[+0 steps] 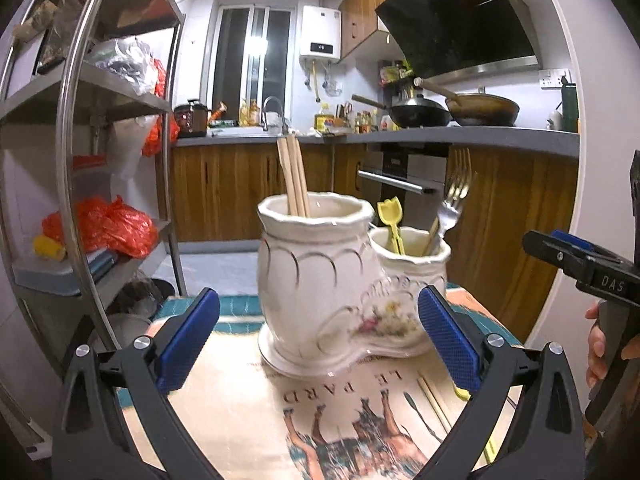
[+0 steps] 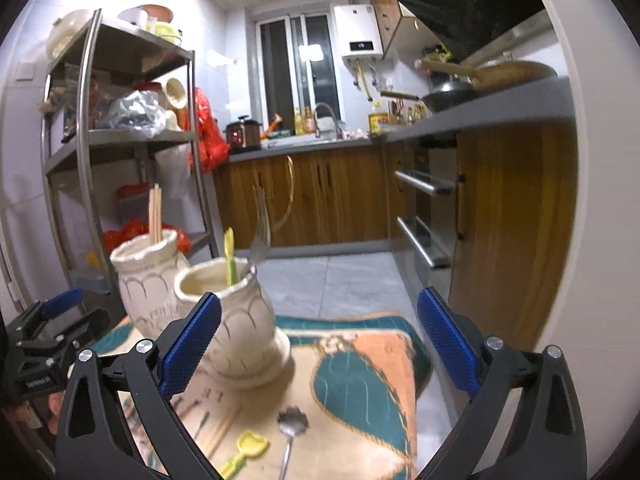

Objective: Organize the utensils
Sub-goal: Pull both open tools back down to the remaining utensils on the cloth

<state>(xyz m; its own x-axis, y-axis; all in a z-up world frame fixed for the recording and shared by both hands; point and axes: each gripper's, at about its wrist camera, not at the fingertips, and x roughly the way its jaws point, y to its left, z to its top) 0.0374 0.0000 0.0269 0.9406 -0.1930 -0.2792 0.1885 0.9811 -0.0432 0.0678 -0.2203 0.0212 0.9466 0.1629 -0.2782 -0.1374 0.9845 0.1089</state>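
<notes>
Your left gripper (image 1: pixel 318 338) and right gripper (image 2: pixel 319 342) both have their jaws spread wide with nothing held. The white ceramic holder (image 1: pixel 320 280) stands on the printed cloth (image 2: pixel 360 368), chopsticks (image 1: pixel 294 176) in its taller left cup, a yellow utensil (image 1: pixel 391 220) and fork (image 1: pixel 452 200) in the shorter right one. On the near cloth lie a metal spoon (image 2: pixel 291 424), a yellow scoop (image 2: pixel 248 450) and loose chopsticks (image 2: pixel 222 432).

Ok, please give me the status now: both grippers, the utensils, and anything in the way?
Left gripper open, empty. Right gripper open, empty. Metal spoon, yellow spoon, chopsticks loose on cloth. Nothing blocking them.
</notes>
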